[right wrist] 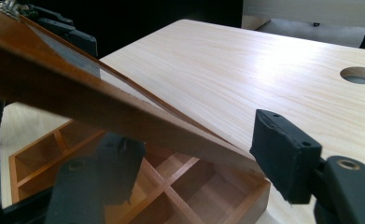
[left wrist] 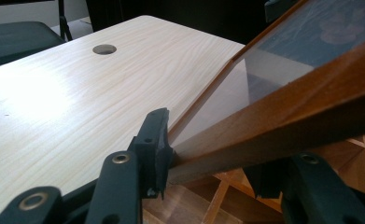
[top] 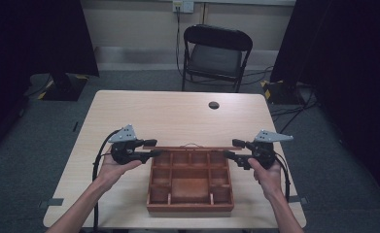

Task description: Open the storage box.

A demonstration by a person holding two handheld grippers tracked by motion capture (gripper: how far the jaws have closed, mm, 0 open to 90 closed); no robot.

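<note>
Wooden box compartments empty (lid raised).

We see the bench evenly lit from above in the high view, dark curtains swallowing the room's edges. In both gripper views glare whitens the benchtop, the glass lid reflects faintly, and the near jaws look soft, perhaps out of focus.

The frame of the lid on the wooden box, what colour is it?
The lid frame is reddish-brown wood, clearest in the left gripper view.
</note>
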